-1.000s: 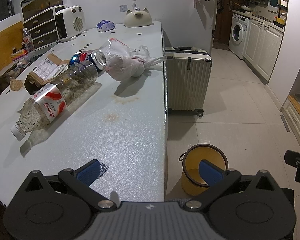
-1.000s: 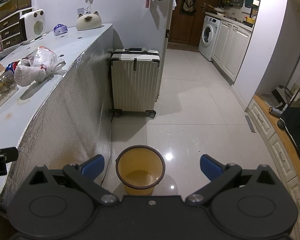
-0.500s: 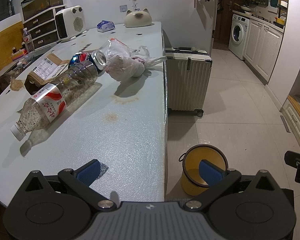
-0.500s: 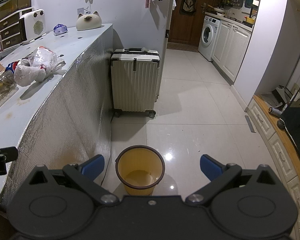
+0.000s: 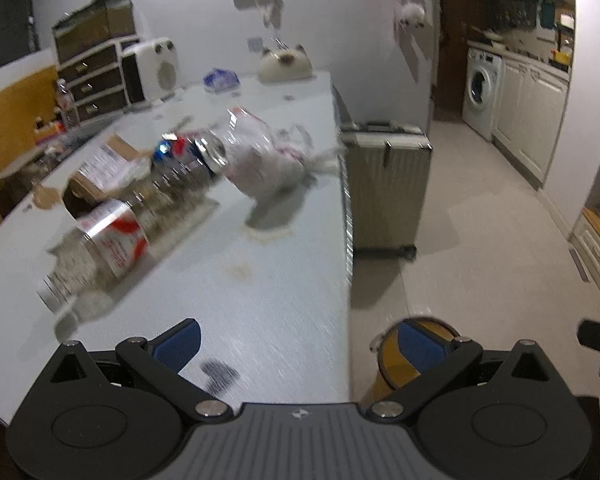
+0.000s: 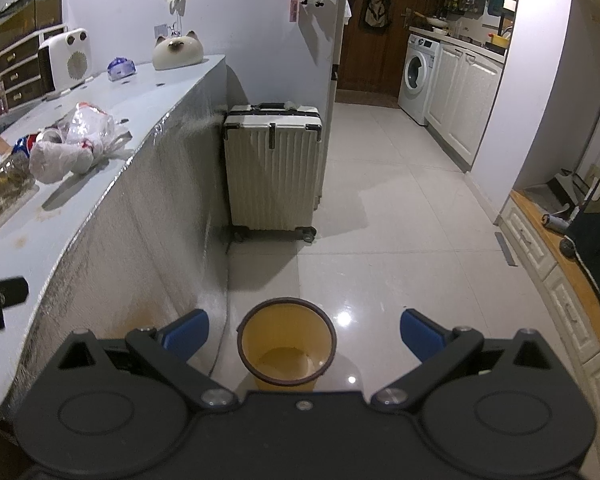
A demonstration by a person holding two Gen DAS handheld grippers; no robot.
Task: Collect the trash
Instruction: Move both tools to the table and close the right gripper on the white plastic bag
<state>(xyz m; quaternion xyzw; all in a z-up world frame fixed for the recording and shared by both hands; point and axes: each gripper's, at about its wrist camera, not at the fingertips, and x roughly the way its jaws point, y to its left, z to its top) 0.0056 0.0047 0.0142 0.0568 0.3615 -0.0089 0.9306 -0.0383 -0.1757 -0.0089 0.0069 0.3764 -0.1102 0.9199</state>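
Left wrist view: left gripper (image 5: 298, 342) has its jaws wide apart and empty, hanging over the near edge of the table (image 5: 268, 312). The frame is motion-blurred. Trash sits further up the table: a plastic bottle (image 5: 116, 232) on its side, cap toward the camera; a drink can (image 5: 192, 152) just behind it; a knotted plastic bag (image 5: 264, 160) beside the can; and a cardboard box (image 5: 100, 168) on the far left. The bottle looks light, rigid and round, so it will likely roll. I'd grip across the body near the label. The bag is soft, so pinch the bunched part.

Right wrist view: right gripper (image 6: 304, 334) is spread wide and empty, over the yellow bin (image 6: 286, 344) on the floor by the table's side. The bin looks empty.
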